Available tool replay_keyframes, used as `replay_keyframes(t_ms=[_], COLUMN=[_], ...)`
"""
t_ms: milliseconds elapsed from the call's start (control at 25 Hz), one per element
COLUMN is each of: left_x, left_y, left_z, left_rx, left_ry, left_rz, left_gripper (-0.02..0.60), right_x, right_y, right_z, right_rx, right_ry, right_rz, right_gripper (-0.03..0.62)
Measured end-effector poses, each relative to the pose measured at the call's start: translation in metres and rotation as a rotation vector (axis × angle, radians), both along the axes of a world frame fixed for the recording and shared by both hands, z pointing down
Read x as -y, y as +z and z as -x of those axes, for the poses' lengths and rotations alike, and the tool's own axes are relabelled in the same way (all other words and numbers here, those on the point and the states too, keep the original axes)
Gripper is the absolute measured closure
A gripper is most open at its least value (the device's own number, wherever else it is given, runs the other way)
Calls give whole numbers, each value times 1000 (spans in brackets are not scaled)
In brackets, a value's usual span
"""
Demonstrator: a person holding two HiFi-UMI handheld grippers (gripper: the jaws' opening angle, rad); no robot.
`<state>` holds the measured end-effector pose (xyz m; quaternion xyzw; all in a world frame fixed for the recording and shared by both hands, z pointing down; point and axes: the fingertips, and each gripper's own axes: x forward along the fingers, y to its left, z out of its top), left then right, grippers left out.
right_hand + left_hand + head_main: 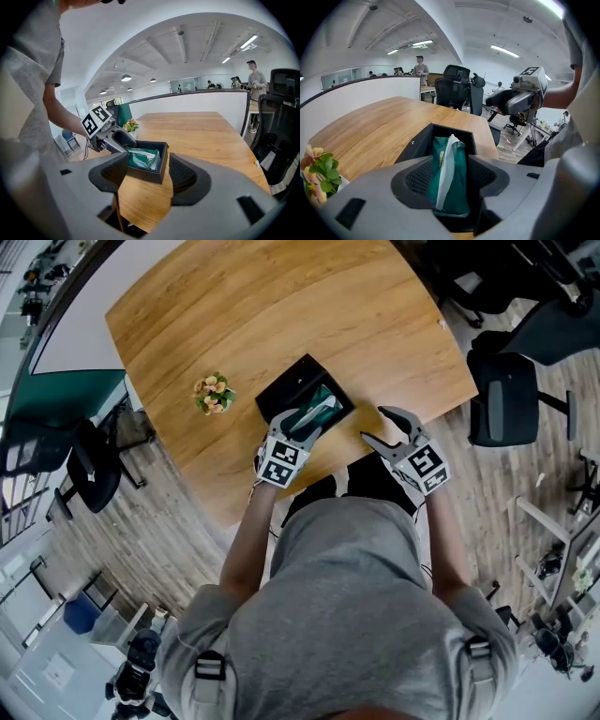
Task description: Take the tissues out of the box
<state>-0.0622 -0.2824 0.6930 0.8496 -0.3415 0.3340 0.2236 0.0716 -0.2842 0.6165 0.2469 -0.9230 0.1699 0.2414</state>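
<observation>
From the head view, a black box (281, 390) sits near the front edge of the wooden desk (281, 306), open at the top, with a green tissue pack (323, 401) inside. The left gripper (302, 425) reaches into the box, one finger on each side of the pack. The right gripper (375, 425) hovers just beside the box over the desk edge, fingers spread wide and empty. A small bunch of flowers (214, 395) stands near the box on its other side.

The left gripper view shows its fingers wide apart and straddling the pack, a white tissue (449, 159) sticking up between them. Whether the pads touch the pack cannot be told.

The right gripper view shows its fingers wide, with only the desk and the box beyond them.
</observation>
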Motion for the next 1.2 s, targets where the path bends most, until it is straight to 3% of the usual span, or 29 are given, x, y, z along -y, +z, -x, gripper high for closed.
replay_keyframes(t_ms=[240,440,640,1200], left_x=[1,5,8,6], left_y=[1,8,17,30], left_z=[-2,-4,-9,-14], left_rx=[55,163,219,283], left_ry=[16,55,98,128], left_rz=[24,41,75,123], left_gripper=[347,347,353,522], right_x=[7,9,8,13], right_y=[0,-1,2,3], right_z=[-5,-8,-12,-26], right_rx=[0,2,-6,5], right_ry=[5,7,5,24], right_rz=[-2,-6,1,-1], right_gripper=[313,313,313,312])
